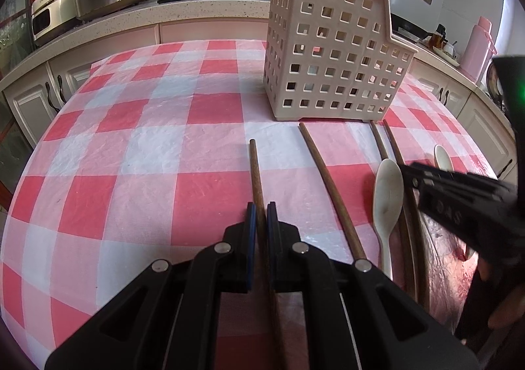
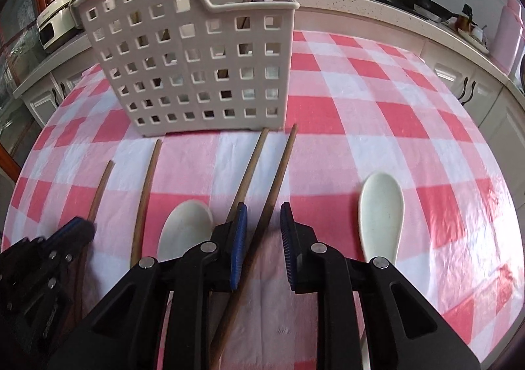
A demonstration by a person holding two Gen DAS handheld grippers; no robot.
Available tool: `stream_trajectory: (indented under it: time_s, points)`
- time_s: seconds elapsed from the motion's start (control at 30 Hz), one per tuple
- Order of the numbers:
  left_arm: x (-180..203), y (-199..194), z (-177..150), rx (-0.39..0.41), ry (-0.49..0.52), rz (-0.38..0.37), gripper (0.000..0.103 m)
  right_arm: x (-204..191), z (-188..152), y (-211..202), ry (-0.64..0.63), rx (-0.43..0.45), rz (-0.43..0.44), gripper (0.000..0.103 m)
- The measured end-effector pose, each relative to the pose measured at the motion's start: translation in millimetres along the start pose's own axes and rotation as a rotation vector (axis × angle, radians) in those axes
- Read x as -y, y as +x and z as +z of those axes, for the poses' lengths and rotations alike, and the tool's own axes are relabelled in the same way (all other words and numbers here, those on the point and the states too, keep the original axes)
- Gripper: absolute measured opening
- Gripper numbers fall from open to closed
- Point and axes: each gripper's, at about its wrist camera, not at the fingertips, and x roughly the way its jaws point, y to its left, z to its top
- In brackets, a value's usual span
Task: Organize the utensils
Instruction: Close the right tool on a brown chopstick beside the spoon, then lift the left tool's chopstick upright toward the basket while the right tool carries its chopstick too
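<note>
Left gripper (image 1: 261, 215) is clamped on a brown wooden chopstick (image 1: 255, 170): both blue pads press its shaft, and the free end points toward the beige perforated utensil caddy (image 1: 328, 55). That chopstick is the one farthest left of the caddy's front row; its tip stops well short of the caddy's base.

Right gripper (image 2: 262, 222) sits low over the checked tablecloth (image 2: 393, 107) with its jaws part open. A second chopstick (image 2: 279, 170) runs between the pads, close against the left one, with a clear gap to the right one, so no grip yet. Its far tip reaches almost to the caddy's front right corner. A twin chopstick (image 2: 252, 160) lies just left of it, outside the jaws, tip nearly touching the caddy's base.

One more loose chopstick (image 2: 149, 186) lies in front of the caddy's left half. White spoon (image 2: 185, 225) lies between that stick and the right gripper's left finger, bowl toward the caddy. Another white spoon (image 2: 382, 209) lies right of the right gripper, well clear of the caddy.

Caddy stands upright on the cloth with several wooden handles sticking out of the top.
</note>
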Motion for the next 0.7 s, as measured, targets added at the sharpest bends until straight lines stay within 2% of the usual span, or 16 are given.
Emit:
stream_trajectory:
  time_s: [0.1, 0.23, 0.6, 0.7]
  points:
    - [0.1, 0.0, 0.4, -0.001, -0.001, 0.005, 0.007, 2.8, 4.8, 3.5, 0.001, -0.001, 0.001, 0.02]
    - [-1.8, 0.9, 2.2, -0.005, -0.01, 0.004, 0.007, 7.5, 1.4, 1.5, 0.004, 0.017, -0.005, 0.008]
    - [-21.2, -3.0, 9.0, 0.013, -0.065, 0.009, 0.007, 22.2, -15.5, -19.3, 0.054, 0.054, 0.059, 0.007]
    - [-24.0, 2.3, 14.5, -0.016, -0.071, -0.01, 0.007, 22.9, -16.1, -23.1, 0.055, 0.067, 0.073, 0.007]
